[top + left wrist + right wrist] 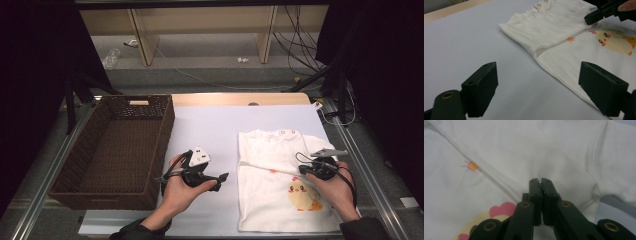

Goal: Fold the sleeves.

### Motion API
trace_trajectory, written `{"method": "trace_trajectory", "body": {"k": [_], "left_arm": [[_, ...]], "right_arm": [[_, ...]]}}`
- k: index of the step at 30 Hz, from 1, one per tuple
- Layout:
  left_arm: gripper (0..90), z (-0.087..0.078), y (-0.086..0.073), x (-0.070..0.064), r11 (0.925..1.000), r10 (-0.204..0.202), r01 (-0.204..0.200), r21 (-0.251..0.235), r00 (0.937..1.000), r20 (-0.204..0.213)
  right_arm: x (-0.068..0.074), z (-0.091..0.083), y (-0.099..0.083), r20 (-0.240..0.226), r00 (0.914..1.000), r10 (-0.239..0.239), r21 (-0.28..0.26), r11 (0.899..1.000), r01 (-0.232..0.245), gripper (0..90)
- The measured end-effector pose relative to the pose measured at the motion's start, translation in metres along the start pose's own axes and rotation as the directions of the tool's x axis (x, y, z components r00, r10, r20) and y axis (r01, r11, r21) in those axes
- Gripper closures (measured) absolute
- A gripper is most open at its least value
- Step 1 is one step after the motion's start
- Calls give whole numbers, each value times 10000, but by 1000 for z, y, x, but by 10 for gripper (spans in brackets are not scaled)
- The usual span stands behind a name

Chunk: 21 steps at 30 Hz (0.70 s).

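- Right gripper — jaws pressed together over the white shirt, no cloth visibly between them.
- Left gripper — jaws spread wide, above the table.
- Shirt print: chick, no readable writing.

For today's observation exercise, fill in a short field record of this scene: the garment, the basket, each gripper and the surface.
Garment: white shirt with a yellow chick print, lying partly folded on the table's right side
Basket: brown wicker basket, at left, nothing inside
Left gripper: jaws wide apart, over the bare sheet beside the shirt
Right gripper: jaws closed, tips at the fabric; grip uncertain
Surface: pale sheet covering the table
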<state>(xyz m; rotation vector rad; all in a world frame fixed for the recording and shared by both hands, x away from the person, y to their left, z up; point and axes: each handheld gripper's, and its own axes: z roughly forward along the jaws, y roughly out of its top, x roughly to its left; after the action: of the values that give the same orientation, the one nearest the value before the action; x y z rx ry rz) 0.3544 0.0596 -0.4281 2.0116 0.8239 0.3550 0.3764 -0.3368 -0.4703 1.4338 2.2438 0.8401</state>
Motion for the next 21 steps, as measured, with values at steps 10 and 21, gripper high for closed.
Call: {"method": "trace_trajectory", "body": {"k": [10, 21], "left_arm": [[157, -2, 1, 1, 10000, -31, 31, -58, 10000, -47], [158, -2, 0, 2, 9999, -101, 101, -45, 9999, -50]], "right_arm": [[13, -28, 0, -350, 9985, 415, 434, 9983, -399, 876], [6, -22, -2, -123, 9998, 180, 20, 9998, -180, 662]]}}
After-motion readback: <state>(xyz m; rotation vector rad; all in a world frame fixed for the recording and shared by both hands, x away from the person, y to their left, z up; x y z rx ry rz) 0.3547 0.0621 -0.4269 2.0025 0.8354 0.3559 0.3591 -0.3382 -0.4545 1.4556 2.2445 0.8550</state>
